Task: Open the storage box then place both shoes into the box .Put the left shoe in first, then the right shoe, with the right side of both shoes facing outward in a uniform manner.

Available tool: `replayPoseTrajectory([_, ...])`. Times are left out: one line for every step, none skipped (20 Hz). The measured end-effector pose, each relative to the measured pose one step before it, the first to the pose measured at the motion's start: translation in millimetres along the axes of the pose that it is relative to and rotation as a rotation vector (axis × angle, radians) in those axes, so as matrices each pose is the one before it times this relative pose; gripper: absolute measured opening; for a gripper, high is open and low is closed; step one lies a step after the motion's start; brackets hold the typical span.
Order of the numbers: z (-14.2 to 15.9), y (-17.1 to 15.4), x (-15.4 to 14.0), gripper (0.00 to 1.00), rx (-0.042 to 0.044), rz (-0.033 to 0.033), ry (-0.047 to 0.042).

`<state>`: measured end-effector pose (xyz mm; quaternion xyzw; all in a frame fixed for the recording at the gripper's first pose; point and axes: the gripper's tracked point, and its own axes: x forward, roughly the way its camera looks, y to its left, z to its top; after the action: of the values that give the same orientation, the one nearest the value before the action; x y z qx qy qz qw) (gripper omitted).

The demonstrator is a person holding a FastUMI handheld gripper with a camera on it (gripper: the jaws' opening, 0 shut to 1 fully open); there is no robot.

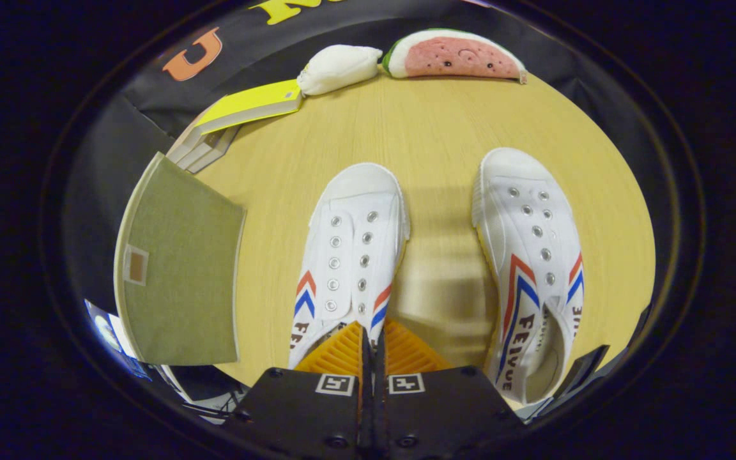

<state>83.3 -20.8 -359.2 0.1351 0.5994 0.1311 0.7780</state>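
The gripper (373, 348) hangs over the near edge of the round wooden tabletop (432, 128), its two fingers pressed flat together with nothing between them, so it is closed and holding nothing. The fingertips sit over the heel end of the left shoe (350, 249), a white laceless canvas sneaker with red and blue chevrons on its sides, whose toe points toward the far edge; whether the fingers touch the shoe I cannot tell.

The right shoe (531, 268), its twin, lies to the right of the fingers near the right edge of the tabletop, apart from the left shoe with bare wood between them, toe also toward the far edge and its opening turned up toward the near edge.

At the left edge stands the storage box (179, 275), olive-green fabric with a small tan label patch, its flat panel closed. Beyond it, toward the far left edge, lies a stack of books (240, 115) with a yellow cover on top. A white plush pouch (337, 67) rests just past the books at the far edge, and a watermelon-slice plush (454, 56) lies beside it, just to its right
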Motion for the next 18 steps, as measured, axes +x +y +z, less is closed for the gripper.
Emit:
replayPoseTrajectory([0.13, 4.15, -5.4, 0.06, 0.02243, 0.00977, -0.00992])
replayPoseTrajectory([-1.52, 1.91, -6.81, 0.06, 0.01494, -0.00141, -0.00283])
replayPoseTrajectory([-2.83, 1.11, -6.73, 0.05, 0.01252, -0.00088, -0.00607])
replayPoseTrajectory([-2.56, 2.79, -7.42, 0.06, 0.00654, -0.00027, -0.00788])
replayPoseTrajectory([-2.17, 3.84, -7.65, 0.06, 0.00689, 0.00433, -0.0104])
replayPoseTrajectory([-1.4, 4.95, -7.48, 0.06, 0.00928, 0.00847, -0.01153])
replayPoseTrajectory([-1.7, 7.5, -8.41, 0.06, 0.01569, 0.01433, -0.01385])
replayPoseTrajectory([-2.33, 7.95, -9.39, 0.06, 0.0138, 0.01664, -0.01384])
replayPoseTrajectory([-1.47, 8.95, -9.33, 0.05, 0.01233, 0.01653, -0.01568])
replayPoseTrajectory([-1.65, 8.2, -9.18, 0.05, 0.00447, 0.013, -0.01454])
replayPoseTrajectory([-1.17, 8.47, -10.39, 0.05, -0.00016, 0.00569, -0.01804])
replayPoseTrajectory([-0.87, 10.86, -12.28, 0.05, -0.00627, 0.00263, -0.02241])
replayPoseTrajectory([0.16, 11.42, -10.91, 0.05, -0.002, 0.0043, -0.02185])
replayPoseTrajectory([-0.4, 13.31, -10.82, 0.05, -0.00289, 0.00952, -0.01817])
replayPoseTrajectory([0.05, 15.55, -9.94, 0.05, 0.00029, 0.01133, -0.01728])
replayPoseTrajectory([-0.06, 15.1, -10.24, 0.05, -0.00522, 0.01239, -0.01526])
replayPoseTrajectory([0.25, 15.93, -7.18, 0.05, -0.00766, 0.00648, -0.0146])
replayPoseTrajectory([0.55, 15.55, -4.73, 0.05, -0.00361, 0.00524, -0.01514])
